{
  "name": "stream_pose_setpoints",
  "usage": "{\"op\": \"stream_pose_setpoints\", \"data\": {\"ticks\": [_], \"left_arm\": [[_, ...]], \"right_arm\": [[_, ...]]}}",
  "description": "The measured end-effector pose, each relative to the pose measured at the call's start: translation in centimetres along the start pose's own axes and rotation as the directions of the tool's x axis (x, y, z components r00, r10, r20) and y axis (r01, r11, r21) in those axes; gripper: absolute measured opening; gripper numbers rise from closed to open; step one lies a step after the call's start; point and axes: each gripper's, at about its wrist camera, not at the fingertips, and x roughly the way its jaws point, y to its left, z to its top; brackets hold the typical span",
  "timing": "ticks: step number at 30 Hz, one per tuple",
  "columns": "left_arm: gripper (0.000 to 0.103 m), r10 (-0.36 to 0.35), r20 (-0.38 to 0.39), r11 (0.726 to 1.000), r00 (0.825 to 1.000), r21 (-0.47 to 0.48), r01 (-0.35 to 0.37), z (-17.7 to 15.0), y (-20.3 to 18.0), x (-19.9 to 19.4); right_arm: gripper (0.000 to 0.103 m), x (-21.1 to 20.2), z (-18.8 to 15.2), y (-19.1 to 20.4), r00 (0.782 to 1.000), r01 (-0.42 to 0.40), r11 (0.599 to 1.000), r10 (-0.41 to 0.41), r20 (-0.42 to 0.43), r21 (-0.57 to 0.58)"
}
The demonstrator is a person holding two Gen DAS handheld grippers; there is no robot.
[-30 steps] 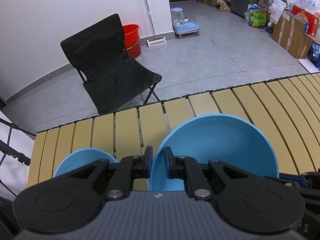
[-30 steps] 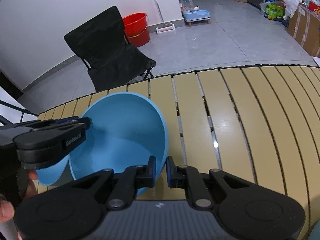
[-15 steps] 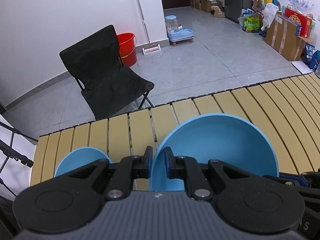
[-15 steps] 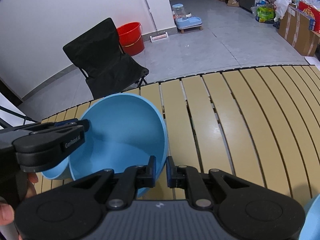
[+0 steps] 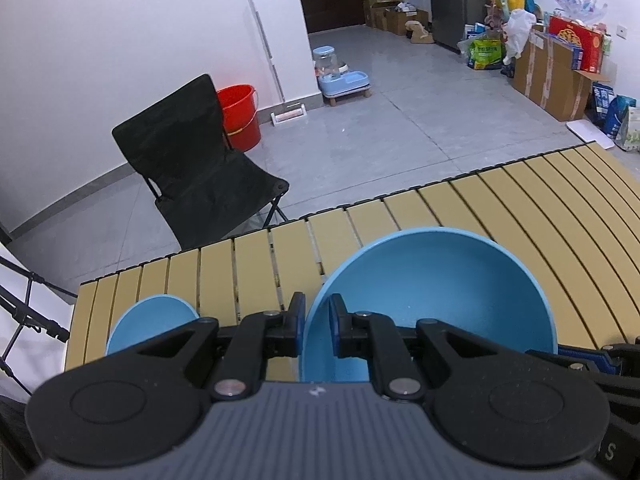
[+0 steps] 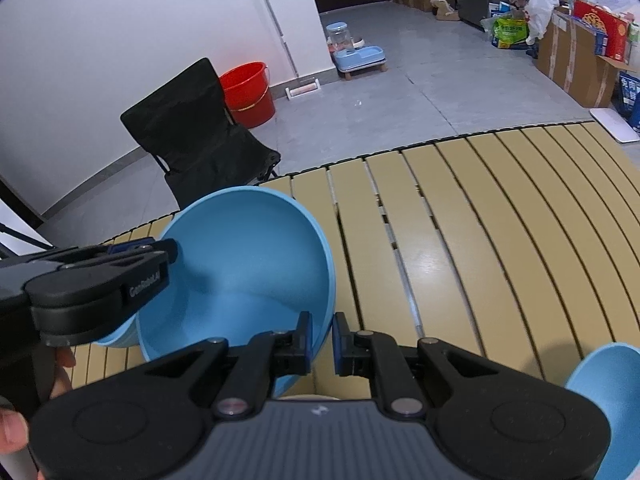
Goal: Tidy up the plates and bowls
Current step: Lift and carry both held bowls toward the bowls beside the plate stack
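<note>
Both grippers have hold of the same big blue bowl (image 5: pixel 432 292), one on each side of its rim. The left gripper (image 5: pixel 316 322) has its fingers clamped on the rim's left edge, and the right gripper (image 6: pixel 322 338) has its fingers clamped on the opposite edge, so the bowl hangs between the two hands, tipped a little, above the slatted bench (image 6: pixel 480 220). It looks lifted clear of the slats, though its underside is hidden from here.

A smaller blue bowl (image 5: pixel 154 322) sits on the bench just to the left of the carried one, and another blue dish (image 6: pixel 604 392) shows at the right edge of the right-hand view.

I would say this is the carrying step: the big bowl is up and being taken to where it belongs, most likely a stack or a spot beside the others. The next move calls for both hands travelling together and level, then lowering the bowl squarely before either grip lets go, or it will twist and tip.
</note>
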Motion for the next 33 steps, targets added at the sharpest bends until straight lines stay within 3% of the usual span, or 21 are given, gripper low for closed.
{"op": "stream_pose_setpoints", "data": {"ticks": [33], "left_arm": [[0.013, -0.057, 0.04, 0.996, 0.998, 0.072, 0.054, -1.8, -12.4, -7.4]], "right_arm": [[0.009, -8.3, -4.2, -11.3, 0.997, 0.036, 0.994, -0.043, 0.068, 0.102]]}}
